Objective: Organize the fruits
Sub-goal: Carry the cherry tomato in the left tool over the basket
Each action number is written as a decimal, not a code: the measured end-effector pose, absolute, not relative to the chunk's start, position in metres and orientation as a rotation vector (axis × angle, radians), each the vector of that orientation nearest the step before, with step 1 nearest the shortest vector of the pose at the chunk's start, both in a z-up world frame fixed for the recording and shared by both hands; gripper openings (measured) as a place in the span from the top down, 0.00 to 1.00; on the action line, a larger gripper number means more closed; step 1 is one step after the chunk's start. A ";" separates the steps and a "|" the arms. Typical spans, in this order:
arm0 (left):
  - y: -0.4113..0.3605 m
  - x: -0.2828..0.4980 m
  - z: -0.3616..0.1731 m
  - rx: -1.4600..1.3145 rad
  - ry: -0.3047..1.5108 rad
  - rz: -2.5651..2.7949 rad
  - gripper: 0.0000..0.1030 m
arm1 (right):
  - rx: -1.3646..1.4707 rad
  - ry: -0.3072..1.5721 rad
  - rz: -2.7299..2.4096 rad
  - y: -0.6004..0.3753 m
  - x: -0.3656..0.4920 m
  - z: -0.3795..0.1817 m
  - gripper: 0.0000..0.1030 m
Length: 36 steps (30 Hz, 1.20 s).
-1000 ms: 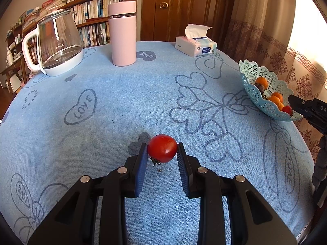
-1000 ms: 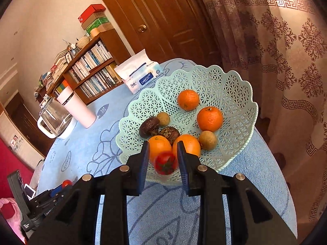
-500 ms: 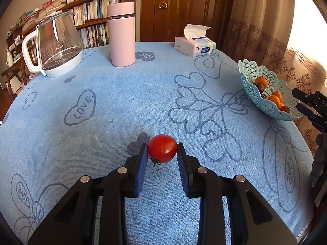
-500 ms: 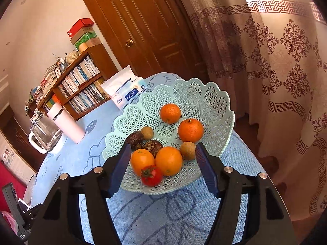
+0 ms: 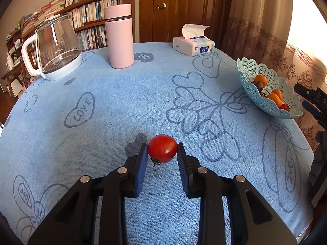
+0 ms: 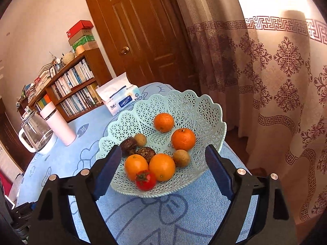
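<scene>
My left claw [image 5: 162, 155] pinches a red tomato [image 5: 162, 148] between both pads, above the blue desk [image 5: 122, 106]; whether it rests on the cloth I cannot tell. My right claw [image 6: 163, 169] is spread wide and holds nothing, its fingers flanking the near side of the pale green lattice fruit basket [image 6: 196, 106]. A second tomato [image 6: 145, 180] lies at the basket's near rim, touching two oranges [image 6: 150, 166], with more oranges and small brown fruits behind. Farther across the desk stand a tissue pack [image 5: 194, 46], pink flask [image 5: 120, 36] and glass kettle [image 5: 55, 49]
</scene>
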<state>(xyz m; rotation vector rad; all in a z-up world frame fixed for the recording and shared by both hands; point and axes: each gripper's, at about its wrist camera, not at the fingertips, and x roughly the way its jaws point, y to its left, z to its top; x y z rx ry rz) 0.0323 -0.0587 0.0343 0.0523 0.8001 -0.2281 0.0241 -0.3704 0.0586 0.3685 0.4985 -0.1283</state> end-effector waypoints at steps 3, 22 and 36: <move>-0.063 0.032 0.035 0.068 0.798 -0.229 0.72 | 0.353 0.467 -0.151 -0.369 0.019 0.061 0.12; -0.112 0.032 0.053 0.191 0.744 -0.302 0.72 | 0.376 0.454 -0.176 -0.375 0.018 0.061 0.12; -0.117 0.039 0.075 0.186 0.712 -0.321 0.72 | 0.407 0.429 -0.205 -0.381 0.014 0.062 0.12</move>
